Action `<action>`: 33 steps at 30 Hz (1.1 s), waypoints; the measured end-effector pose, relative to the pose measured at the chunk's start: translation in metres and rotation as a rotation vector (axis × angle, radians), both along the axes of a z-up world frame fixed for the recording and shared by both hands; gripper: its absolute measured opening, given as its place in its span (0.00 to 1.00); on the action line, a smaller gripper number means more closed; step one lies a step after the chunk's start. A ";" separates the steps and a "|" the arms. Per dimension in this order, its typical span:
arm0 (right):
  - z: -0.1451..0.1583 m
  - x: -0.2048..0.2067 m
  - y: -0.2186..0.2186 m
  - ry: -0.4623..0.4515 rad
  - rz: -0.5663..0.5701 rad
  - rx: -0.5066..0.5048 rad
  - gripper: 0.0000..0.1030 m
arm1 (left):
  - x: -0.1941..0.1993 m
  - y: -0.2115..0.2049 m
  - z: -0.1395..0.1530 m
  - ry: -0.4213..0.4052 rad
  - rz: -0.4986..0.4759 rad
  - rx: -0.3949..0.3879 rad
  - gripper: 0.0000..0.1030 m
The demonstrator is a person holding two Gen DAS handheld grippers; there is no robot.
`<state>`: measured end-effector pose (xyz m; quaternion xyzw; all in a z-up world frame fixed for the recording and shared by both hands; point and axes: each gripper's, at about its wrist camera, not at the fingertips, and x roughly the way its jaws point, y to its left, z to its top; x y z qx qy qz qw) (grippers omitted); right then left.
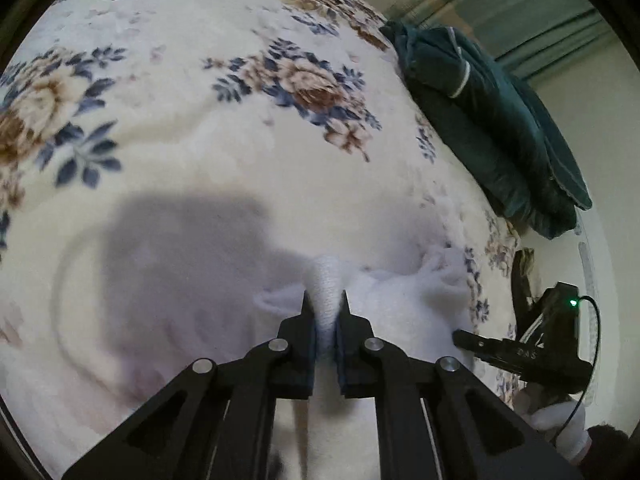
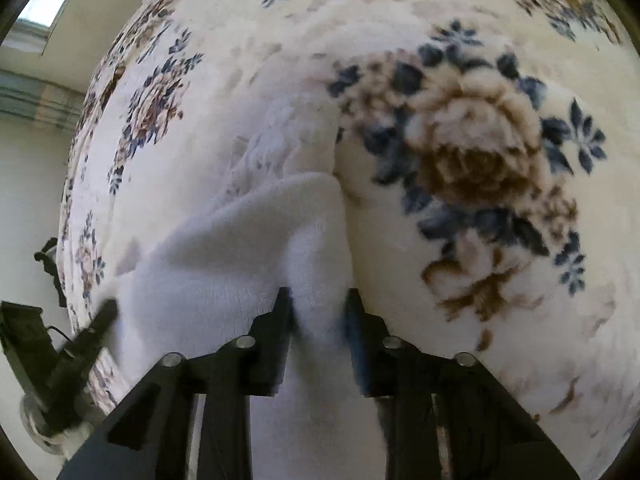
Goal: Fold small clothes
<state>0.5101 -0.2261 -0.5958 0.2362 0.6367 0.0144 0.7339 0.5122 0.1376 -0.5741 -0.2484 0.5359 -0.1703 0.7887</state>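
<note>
A small white knit garment (image 1: 400,304) lies on a floral blanket (image 1: 200,120). My left gripper (image 1: 325,300) is shut on a bunched fold of the garment, which stands up between its fingers. My right gripper (image 2: 318,300) is shut on another part of the same white garment (image 2: 240,248), with fabric pinched between its fingers. The right gripper shows at the right edge of the left wrist view (image 1: 460,336), touching the garment. The left gripper shows at the lower left of the right wrist view (image 2: 108,312).
The cream blanket with brown and blue flowers (image 2: 480,152) covers the bed. A folded dark green cloth (image 1: 492,128) lies at the bed's right edge, with green curtains (image 1: 520,12) and a pale wall behind.
</note>
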 end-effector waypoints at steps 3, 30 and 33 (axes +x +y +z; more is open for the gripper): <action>0.003 0.000 0.013 0.007 0.044 -0.089 0.24 | 0.018 -0.005 -0.020 0.048 -0.031 0.008 0.05; -0.061 -0.388 -0.002 0.380 -0.035 0.454 0.56 | -0.347 0.034 -0.040 0.436 -0.005 -0.090 0.58; -0.071 -0.397 0.012 0.374 -0.036 0.505 0.56 | -0.356 0.021 -0.046 0.443 -0.011 -0.136 0.58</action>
